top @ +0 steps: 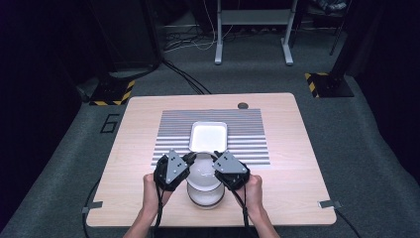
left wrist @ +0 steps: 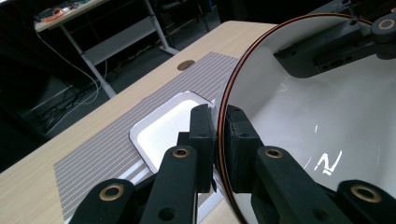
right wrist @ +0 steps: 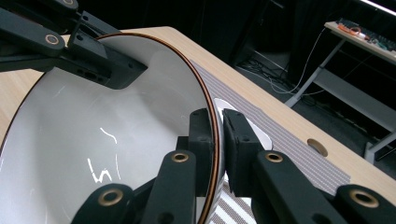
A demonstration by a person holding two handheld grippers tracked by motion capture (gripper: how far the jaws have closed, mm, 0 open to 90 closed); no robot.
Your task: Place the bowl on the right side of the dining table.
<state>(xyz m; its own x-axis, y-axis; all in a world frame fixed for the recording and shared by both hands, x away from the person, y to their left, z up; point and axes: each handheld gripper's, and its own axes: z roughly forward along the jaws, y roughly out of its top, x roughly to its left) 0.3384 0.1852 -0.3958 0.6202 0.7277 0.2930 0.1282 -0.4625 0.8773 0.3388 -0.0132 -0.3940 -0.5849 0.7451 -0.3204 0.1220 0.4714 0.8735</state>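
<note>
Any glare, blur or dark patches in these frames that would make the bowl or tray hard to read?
High view: tray blown out white, floor around the table dim. Left gripper view: small bright glints inside the bowl, tray glowing; left claw sharp. Right gripper view: streaky reflections on the bowl's inner wall, background dark.

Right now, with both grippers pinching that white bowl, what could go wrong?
Each gripper, left and right, clamps just the thin rim of the bowl, so it might slip or tilt. If it drops, it could hit the stack beneath or the tray on the mat.
</note>
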